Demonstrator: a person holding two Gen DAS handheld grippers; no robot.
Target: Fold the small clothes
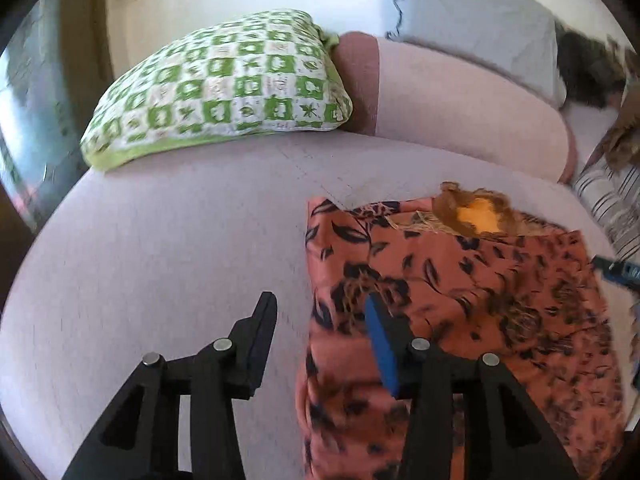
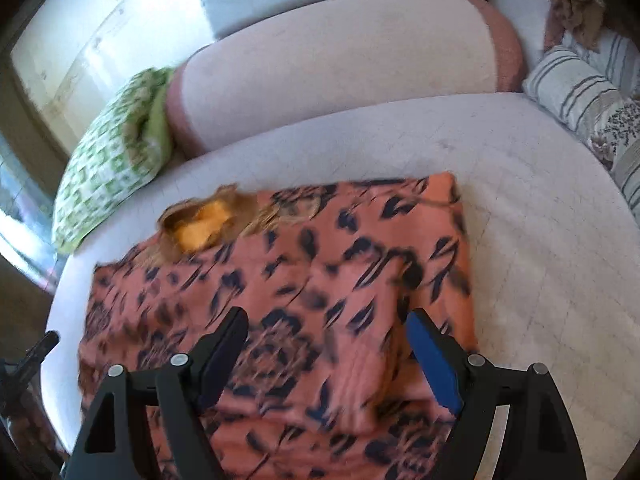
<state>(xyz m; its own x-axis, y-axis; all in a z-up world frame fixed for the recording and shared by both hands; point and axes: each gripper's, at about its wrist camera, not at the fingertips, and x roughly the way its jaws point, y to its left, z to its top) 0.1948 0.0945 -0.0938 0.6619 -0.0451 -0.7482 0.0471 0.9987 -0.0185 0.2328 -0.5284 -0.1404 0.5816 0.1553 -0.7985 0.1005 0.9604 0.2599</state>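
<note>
Orange floral garment (image 2: 304,280) apparently folded — on pale bed (image 2: 520,220).

- Left wrist view, left and centre of frame: bare pale bed surface (image 1: 168,240), unobstructed from the lower left edge up to the pillows.
- Upper left: green checked pillow (image 1: 224,88) closes off the far side.
- Upper centre to right: pink bolster (image 1: 460,108) lies across the back, touching the green pillow's end; a white pillow (image 1: 480,20) sits behind it.
- Lower right: orange floral garment (image 1: 480,300) covers the surface there (flat, low, passable above).
- Right wrist view, right of frame: open bed surface (image 2: 540,260) beside the garment (image 2: 300,280).
- Upper right edge: striped cushion (image 2: 580,92) and crumpled brown cloth (image 2: 576,0) bound that side.
</note>
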